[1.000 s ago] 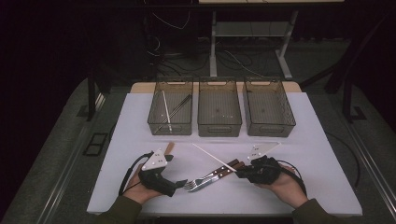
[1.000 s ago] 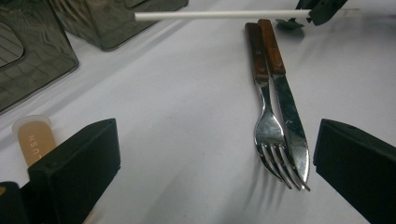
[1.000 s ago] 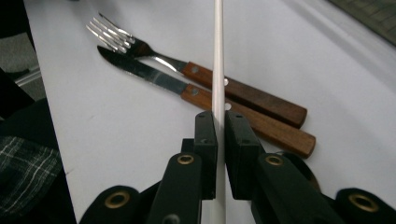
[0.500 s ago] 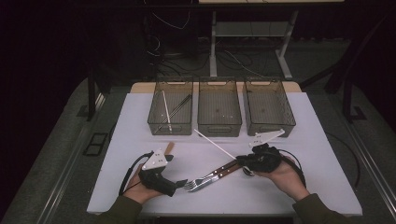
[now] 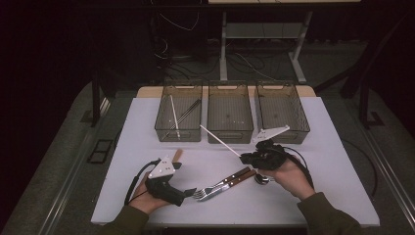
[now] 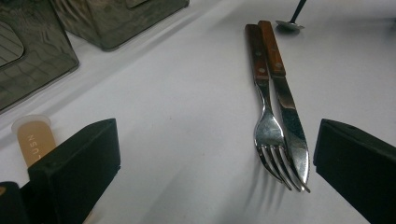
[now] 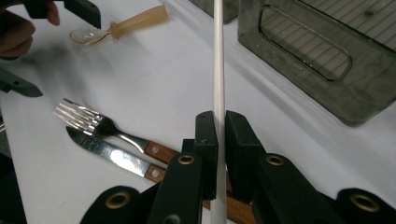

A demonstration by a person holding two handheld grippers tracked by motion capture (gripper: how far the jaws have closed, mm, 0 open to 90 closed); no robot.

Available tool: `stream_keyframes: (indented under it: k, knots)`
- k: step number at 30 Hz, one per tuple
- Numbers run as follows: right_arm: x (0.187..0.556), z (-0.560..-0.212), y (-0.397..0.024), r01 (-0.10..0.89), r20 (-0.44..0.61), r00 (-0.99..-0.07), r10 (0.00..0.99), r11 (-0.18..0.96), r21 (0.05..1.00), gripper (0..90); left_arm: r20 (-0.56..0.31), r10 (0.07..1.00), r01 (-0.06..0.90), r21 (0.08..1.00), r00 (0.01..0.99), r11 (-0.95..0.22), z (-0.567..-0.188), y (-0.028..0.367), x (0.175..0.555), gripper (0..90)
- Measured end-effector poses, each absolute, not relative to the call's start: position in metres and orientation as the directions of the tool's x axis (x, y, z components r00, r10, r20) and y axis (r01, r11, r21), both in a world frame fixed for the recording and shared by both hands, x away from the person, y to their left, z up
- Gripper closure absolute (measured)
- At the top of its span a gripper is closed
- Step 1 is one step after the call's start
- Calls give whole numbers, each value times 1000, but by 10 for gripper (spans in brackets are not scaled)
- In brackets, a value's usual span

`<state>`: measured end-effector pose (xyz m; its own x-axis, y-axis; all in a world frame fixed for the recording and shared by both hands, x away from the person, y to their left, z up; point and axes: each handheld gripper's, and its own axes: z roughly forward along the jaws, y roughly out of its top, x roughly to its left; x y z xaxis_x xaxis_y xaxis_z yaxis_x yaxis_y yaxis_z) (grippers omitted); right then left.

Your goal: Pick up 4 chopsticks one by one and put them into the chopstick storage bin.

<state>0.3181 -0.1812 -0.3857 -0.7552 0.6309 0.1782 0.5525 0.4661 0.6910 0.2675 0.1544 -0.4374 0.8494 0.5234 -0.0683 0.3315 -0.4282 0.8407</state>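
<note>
right gripper (image 7: 219, 133) pinching thin white plastic stick (image 7: 218, 70), raised over white table (image 5: 333, 161). left gripper (image 6: 215, 158) spread wide beside wood-handled steel fork (image 6: 264, 100) and knife (image 6: 285, 100).

White stick (image 7: 218, 70) cut off top edge; spoon (image 6: 33, 137) half-hidden behind tongs.

Between the three bins (image 5: 230, 117) along the far edge and the fork (image 5: 220, 185) and knife (image 5: 235, 182) lying side by side near the front, the white table (image 5: 147, 122) offers open passage (the raised white stick (image 5: 220, 139) slants across it).
</note>
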Motion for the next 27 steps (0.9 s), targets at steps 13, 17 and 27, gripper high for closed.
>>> stream_keyframes:
  k: [13,17,27]
  knots:
    - [342,-369,-163,550,176,-749,639,452,703,843,-68,521,329,843,851,-426,-437,155,268,0]
    - [352,-362,-156,548,170,-746,643,449,706,843,-71,521,332,842,851,-426,-437,155,268,0]
    - [375,-350,-139,553,160,-735,659,445,705,843,-72,518,332,840,852,-429,-436,155,267,0]
